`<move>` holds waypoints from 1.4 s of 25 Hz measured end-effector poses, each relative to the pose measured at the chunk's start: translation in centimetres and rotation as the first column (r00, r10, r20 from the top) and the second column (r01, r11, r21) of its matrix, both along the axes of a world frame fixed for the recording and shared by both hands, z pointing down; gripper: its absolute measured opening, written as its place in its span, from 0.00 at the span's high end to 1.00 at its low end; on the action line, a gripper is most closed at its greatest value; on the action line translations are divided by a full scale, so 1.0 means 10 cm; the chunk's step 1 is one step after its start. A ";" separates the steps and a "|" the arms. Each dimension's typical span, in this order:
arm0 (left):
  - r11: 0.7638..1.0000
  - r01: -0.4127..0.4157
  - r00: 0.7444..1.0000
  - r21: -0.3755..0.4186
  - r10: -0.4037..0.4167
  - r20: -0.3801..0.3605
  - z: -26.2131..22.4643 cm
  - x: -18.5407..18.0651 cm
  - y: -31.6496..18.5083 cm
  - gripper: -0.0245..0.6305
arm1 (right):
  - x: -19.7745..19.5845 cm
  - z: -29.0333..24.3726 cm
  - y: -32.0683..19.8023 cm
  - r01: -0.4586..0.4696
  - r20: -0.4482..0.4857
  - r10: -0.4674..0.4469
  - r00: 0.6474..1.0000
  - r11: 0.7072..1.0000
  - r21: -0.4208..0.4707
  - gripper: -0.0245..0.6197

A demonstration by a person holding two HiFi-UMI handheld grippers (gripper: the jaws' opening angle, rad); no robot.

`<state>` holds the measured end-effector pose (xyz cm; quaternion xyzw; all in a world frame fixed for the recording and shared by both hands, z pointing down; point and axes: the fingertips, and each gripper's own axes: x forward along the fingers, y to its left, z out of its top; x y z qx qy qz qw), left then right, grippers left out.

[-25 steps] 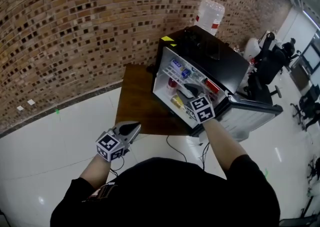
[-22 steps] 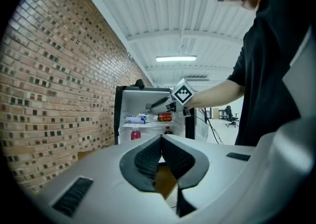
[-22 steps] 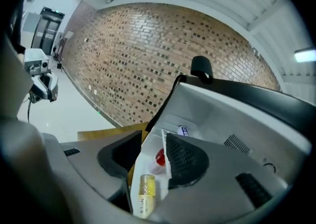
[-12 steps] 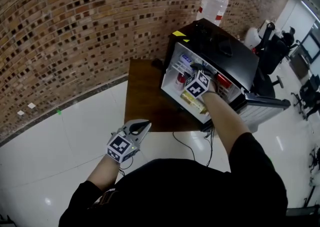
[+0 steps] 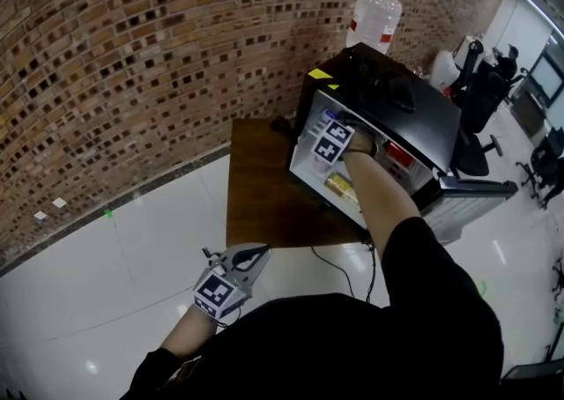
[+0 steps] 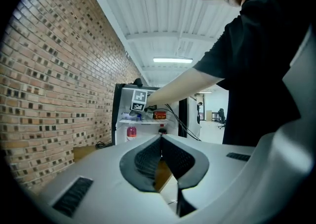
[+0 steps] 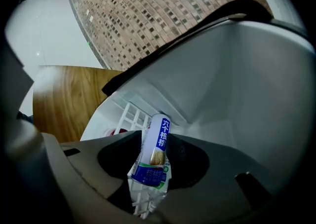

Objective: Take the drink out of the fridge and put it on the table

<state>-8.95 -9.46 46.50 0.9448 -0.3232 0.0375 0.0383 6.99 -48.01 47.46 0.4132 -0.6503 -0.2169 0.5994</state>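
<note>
At about seven o'clock in the head view the left gripper (image 5: 261, 252) hangs idle with its fingers pressed together on nothing, and the wooden tabletop (image 5: 264, 187) lies on the nine o'clock side of the open fridge (image 5: 414, 116). Up at one o'clock the right gripper (image 7: 154, 136) is inside the fridge, its fingers spread to either side of the drink (image 7: 153, 161), a blue-and-white can standing on the white wire shelf (image 7: 129, 114) (it nearly fills the gap, yet no firm pinch shows). The task looks barely begun: the grip, the lift out and the setting down on the tabletop are all left to do.
</note>
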 end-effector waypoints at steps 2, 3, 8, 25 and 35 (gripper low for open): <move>1.000 0.012 1.000 -0.008 -0.012 -0.002 0.02 -0.07 0.02 0.97 | 0.02 0.06 -0.07 -0.019 -0.022 0.019 1.000 1.000 -0.024 0.67; 1.000 0.020 1.000 -0.013 -0.020 -0.003 0.03 -0.11 0.02 0.97 | 0.04 0.10 -0.10 -0.030 -0.027 0.029 0.999 0.999 -0.036 0.67; 0.998 0.059 0.998 -0.031 -0.059 -0.006 0.07 -0.30 0.02 0.97 | 0.11 0.15 -0.23 -0.060 -0.015 0.059 0.998 0.996 -0.071 0.66; 0.997 0.058 0.998 -0.059 -0.059 -0.013 0.20 -0.43 -0.01 0.97 | 0.08 0.31 -0.25 -0.104 0.150 0.158 0.976 0.944 -0.313 0.56; 0.994 0.086 0.994 -0.066 -0.090 -0.058 0.17 -0.48 -0.17 0.97 | -0.02 0.30 -0.19 0.027 0.169 0.015 0.985 0.969 -0.246 0.55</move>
